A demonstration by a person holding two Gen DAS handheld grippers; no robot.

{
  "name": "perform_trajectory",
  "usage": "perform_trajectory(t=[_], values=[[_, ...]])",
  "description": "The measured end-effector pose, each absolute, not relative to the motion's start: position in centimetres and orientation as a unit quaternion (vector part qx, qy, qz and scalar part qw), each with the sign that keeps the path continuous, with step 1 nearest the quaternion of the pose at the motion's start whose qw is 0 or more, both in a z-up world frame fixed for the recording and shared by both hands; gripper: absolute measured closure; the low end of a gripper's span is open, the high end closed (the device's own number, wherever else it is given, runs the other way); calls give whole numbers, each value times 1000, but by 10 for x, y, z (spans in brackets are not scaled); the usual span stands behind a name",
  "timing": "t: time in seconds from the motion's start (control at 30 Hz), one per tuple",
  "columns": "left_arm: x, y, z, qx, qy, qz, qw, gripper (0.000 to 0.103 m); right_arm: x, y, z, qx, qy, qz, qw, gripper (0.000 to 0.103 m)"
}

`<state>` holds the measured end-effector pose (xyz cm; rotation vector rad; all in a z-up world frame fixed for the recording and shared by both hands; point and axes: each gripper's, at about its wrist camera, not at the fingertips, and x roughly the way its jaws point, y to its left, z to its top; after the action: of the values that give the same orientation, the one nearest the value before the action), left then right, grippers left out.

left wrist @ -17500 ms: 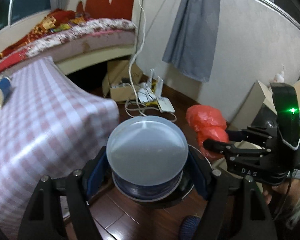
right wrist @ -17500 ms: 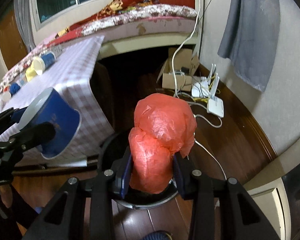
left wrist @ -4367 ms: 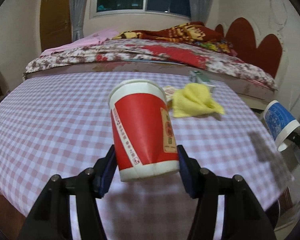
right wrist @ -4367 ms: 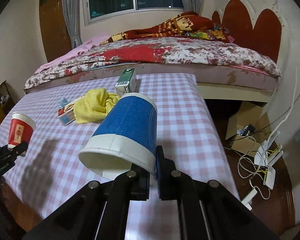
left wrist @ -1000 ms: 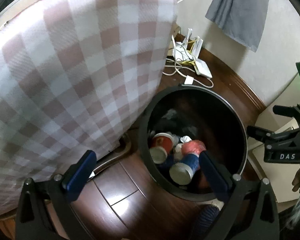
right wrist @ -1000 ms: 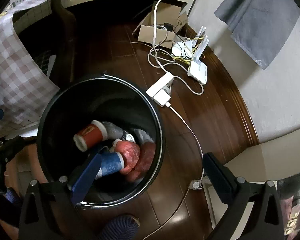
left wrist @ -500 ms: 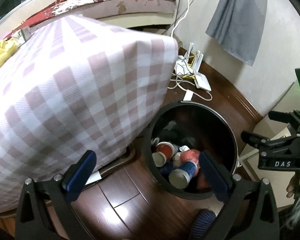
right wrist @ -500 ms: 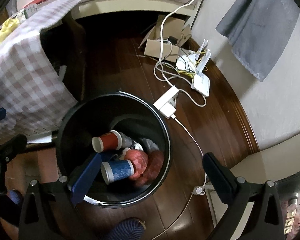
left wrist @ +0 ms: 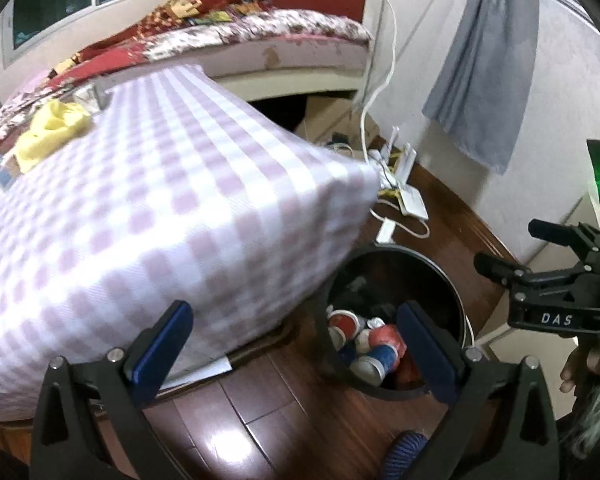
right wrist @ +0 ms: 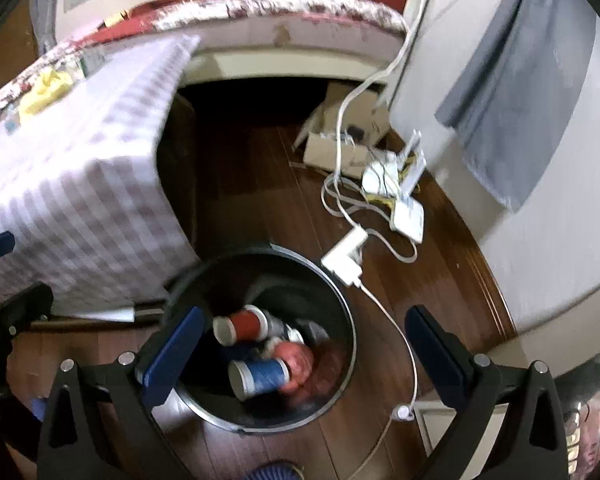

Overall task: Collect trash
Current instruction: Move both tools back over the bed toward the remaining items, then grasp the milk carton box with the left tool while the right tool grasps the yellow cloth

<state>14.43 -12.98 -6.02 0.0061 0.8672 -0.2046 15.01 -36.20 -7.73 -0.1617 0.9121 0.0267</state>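
A black round bin (right wrist: 342,308) (left wrist: 448,276) stands on the wood floor beside the table corner. Inside it lie a red paper cup (right wrist: 242,325) (left wrist: 342,322), a blue paper cup (right wrist: 260,376) (left wrist: 376,360) and a crumpled red plastic bag (right wrist: 298,360). My left gripper (left wrist: 296,344) is open and empty, above the floor between table and bin. My right gripper (right wrist: 300,344) is open and empty above the bin; it also shows in the left wrist view (left wrist: 508,252). On the checked tablecloth (left wrist: 160,208) lie a yellow cloth (left wrist: 52,128) (right wrist: 46,88) and a small carton (left wrist: 6,168).
A power strip (right wrist: 346,258), white cables (right wrist: 340,196) and a router (right wrist: 410,212) lie on the floor behind the bin, near a cardboard box (right wrist: 340,140). A bed (left wrist: 260,40) runs along the back. A grey cloth (left wrist: 484,68) hangs on the right wall.
Both grippers have risen and tilted up from the bin, so the bin looks smaller and the table top and bed come into view. The cups stay in the bin.
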Motion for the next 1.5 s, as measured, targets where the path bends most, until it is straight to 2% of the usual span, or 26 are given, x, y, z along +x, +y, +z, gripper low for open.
perform_trajectory(t=[0.47,1.1,1.5], values=[[144,-48,-31,-24,377,-16,926,1,170,-272,-28,-84,357,87,926,1],[150,132,-22,-66,355,140,922,1,209,-127,-16,-91,345,217,909,1],[168,203,-36,-79,363,180,911,1,254,-29,-20,-127,356,258,889,1]])
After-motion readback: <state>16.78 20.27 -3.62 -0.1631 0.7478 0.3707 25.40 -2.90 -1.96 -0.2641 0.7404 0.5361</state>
